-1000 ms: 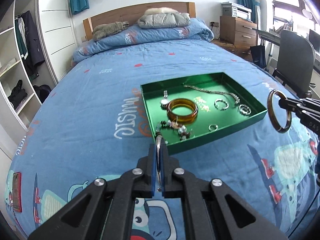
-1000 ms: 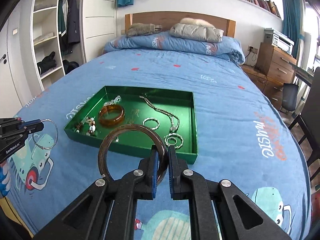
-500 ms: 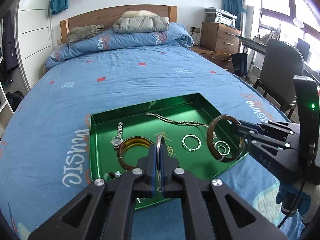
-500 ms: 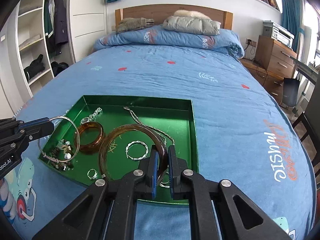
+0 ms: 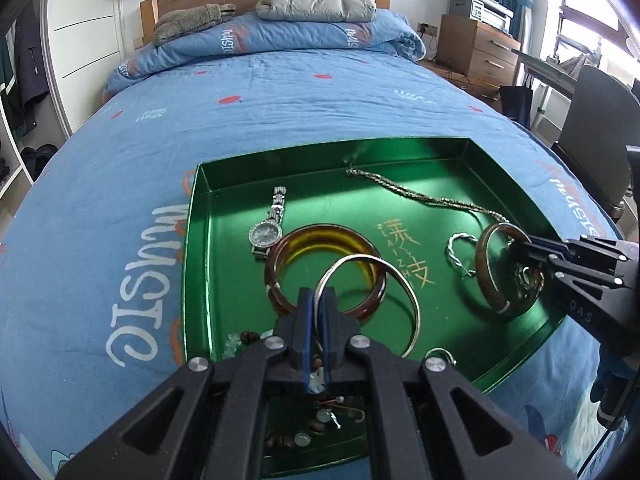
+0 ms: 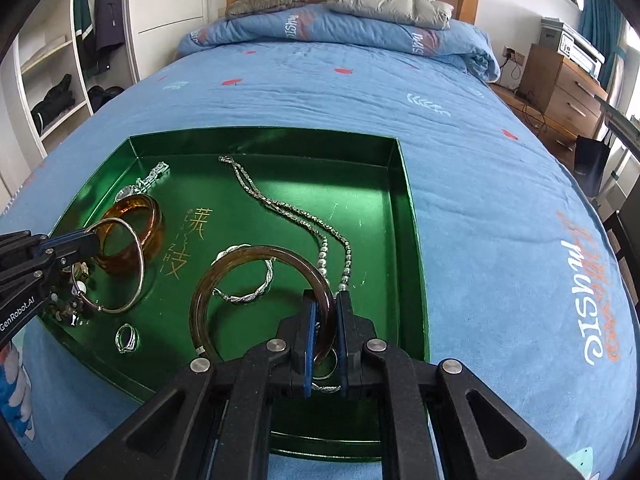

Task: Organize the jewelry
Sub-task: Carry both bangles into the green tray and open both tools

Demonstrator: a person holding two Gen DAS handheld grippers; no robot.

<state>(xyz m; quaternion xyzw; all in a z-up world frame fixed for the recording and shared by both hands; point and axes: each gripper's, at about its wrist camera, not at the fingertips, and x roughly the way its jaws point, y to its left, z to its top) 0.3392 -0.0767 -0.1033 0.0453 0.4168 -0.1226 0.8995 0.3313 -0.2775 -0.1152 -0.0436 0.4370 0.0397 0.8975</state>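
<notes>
Left wrist view: left claw (image 5: 316, 320) clamps the thin silver bangle (image 5: 370, 300), now down over the green tray (image 5: 196, 240) at frame centre, no longer short of it; right wrist view: right claw (image 6: 323, 326) pinches the brown bangle (image 6: 260, 300), also over the tray now; looks ready for dropping both in.
</notes>
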